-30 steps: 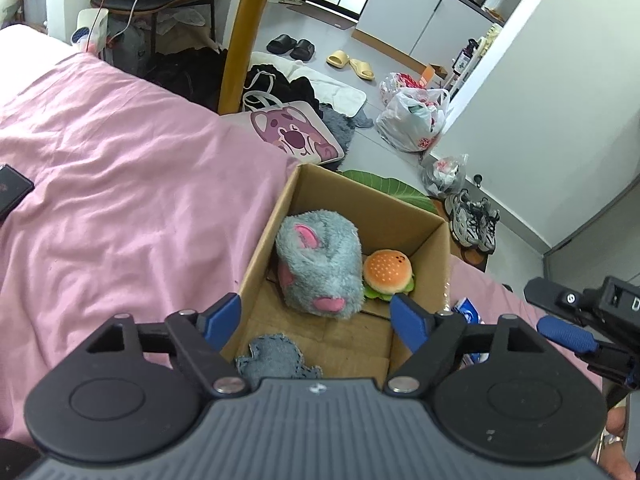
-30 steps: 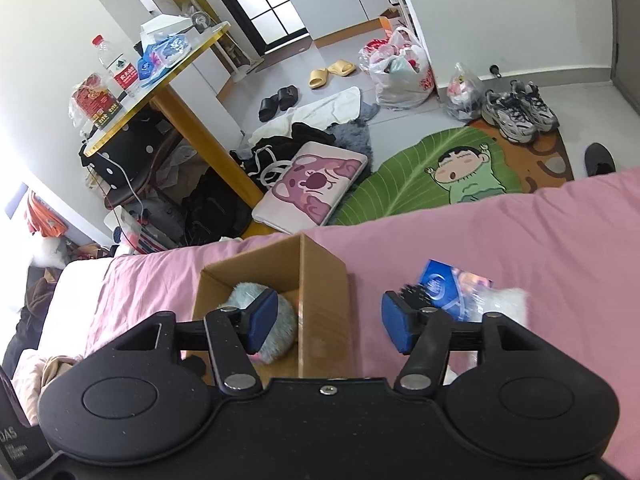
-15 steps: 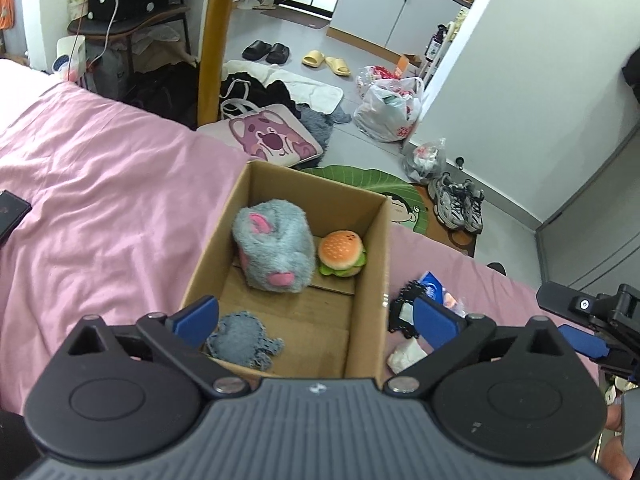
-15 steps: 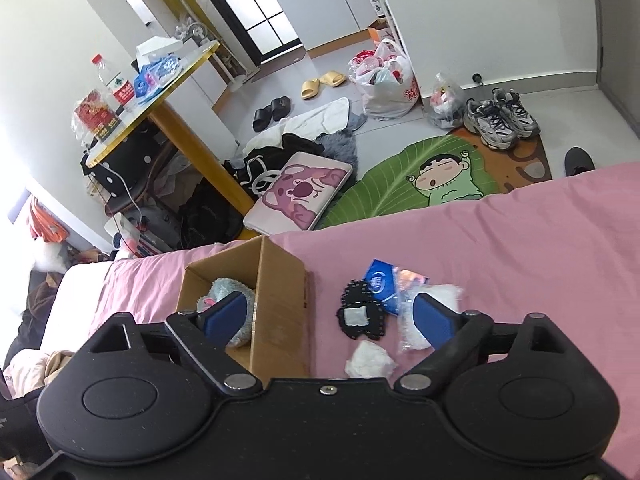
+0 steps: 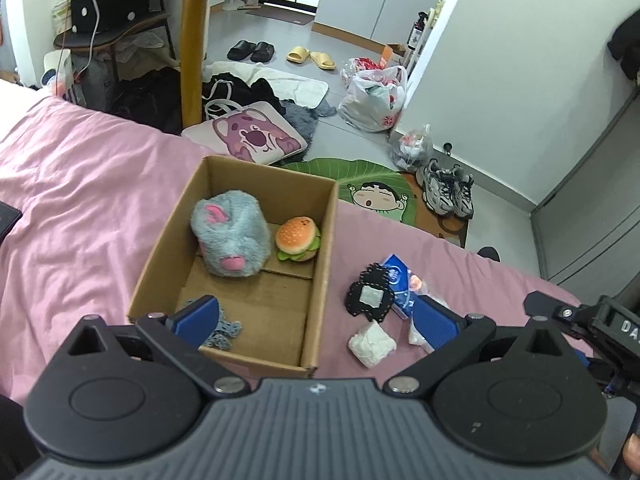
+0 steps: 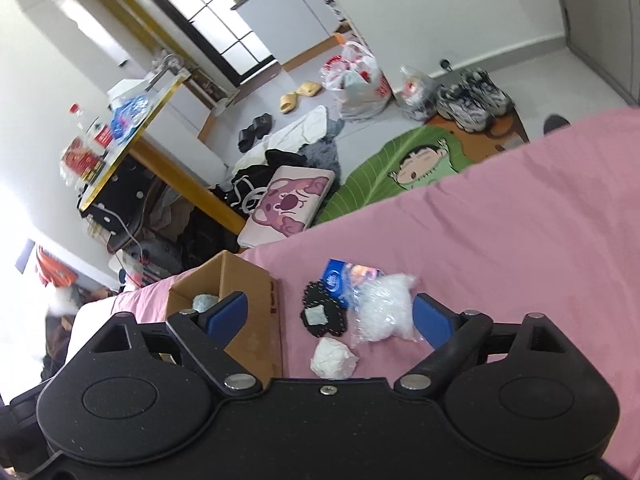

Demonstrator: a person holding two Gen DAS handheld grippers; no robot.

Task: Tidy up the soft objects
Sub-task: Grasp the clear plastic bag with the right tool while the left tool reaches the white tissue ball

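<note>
Pink bedding (image 5: 80, 208) carries a cardboard box (image 5: 320, 280) already holding a grey plush (image 5: 230, 236) and burger toy (image 5: 298, 239), while both tongs, left (image 5: 316, 316) and right (image 6: 330, 314), hover wide apart and empty above the white wad (image 6: 334, 359) and black patch (image 6: 322, 316) lying just beside it, probably next.

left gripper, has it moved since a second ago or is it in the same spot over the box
Yes. The left gripper has pulled back and up from the cardboard box: the whole box now shows, plus the items on the pink sheet beside it.
</note>
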